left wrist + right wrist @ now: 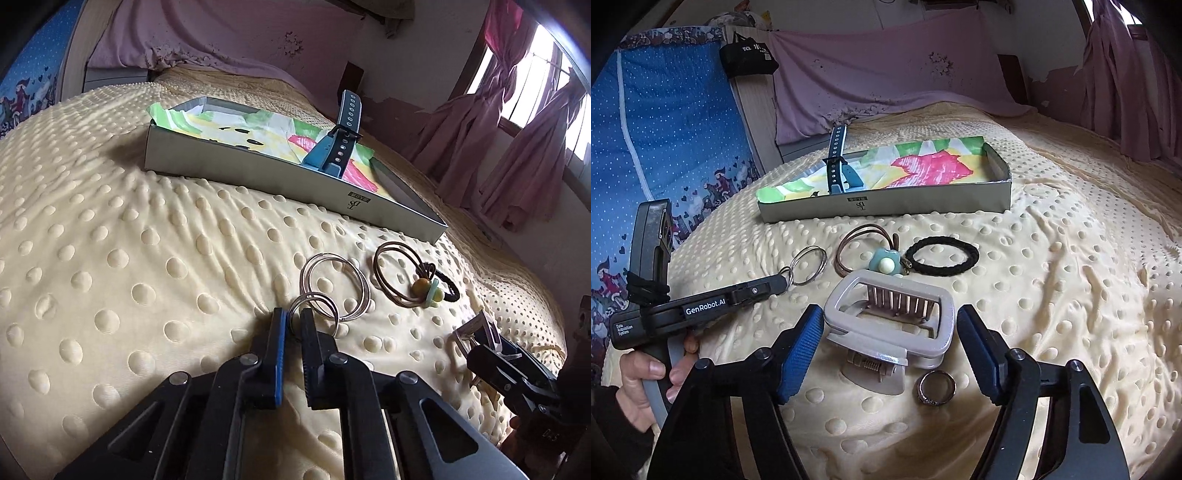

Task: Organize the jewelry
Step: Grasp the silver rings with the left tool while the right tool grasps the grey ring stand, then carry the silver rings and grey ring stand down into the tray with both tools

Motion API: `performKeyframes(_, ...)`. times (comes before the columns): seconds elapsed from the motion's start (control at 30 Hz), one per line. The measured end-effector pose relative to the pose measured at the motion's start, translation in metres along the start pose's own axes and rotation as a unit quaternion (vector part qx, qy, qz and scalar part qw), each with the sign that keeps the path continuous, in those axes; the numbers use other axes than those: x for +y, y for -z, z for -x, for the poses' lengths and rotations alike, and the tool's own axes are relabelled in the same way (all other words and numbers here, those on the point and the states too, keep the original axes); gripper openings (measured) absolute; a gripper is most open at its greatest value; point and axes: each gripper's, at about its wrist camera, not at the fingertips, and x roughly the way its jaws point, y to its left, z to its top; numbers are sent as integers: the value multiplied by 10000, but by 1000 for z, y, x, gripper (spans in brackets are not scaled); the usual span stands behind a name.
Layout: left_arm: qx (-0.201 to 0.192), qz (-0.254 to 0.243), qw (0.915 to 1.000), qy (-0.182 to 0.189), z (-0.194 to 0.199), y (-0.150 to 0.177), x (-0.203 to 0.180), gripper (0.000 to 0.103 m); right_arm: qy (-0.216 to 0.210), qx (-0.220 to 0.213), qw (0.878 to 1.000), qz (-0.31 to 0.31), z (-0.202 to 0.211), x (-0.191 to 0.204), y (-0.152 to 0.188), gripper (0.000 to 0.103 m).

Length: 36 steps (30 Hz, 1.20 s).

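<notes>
Silver rings [314, 306] between left tool [291, 317] tips

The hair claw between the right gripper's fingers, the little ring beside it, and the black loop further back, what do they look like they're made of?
Hair claw: probably glossy beige plastic; smooth moulded frame with bright highlights. Ring: looks like metal, dark silvery with a shine; the exact metal is unclear. Black loop: seemingly fabric-covered elastic; matte, ribbed surface with no glint.

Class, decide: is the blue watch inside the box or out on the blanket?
Inside. The blue watch stands within the box walls on the colourful paper lining, strap pointing up.
</notes>
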Motion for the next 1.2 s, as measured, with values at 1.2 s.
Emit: performKeyframes(1.2,-1496,-470,9854,-658,52,-45,-46,5,-500,-636,9964,237,9,-2,-50,59)
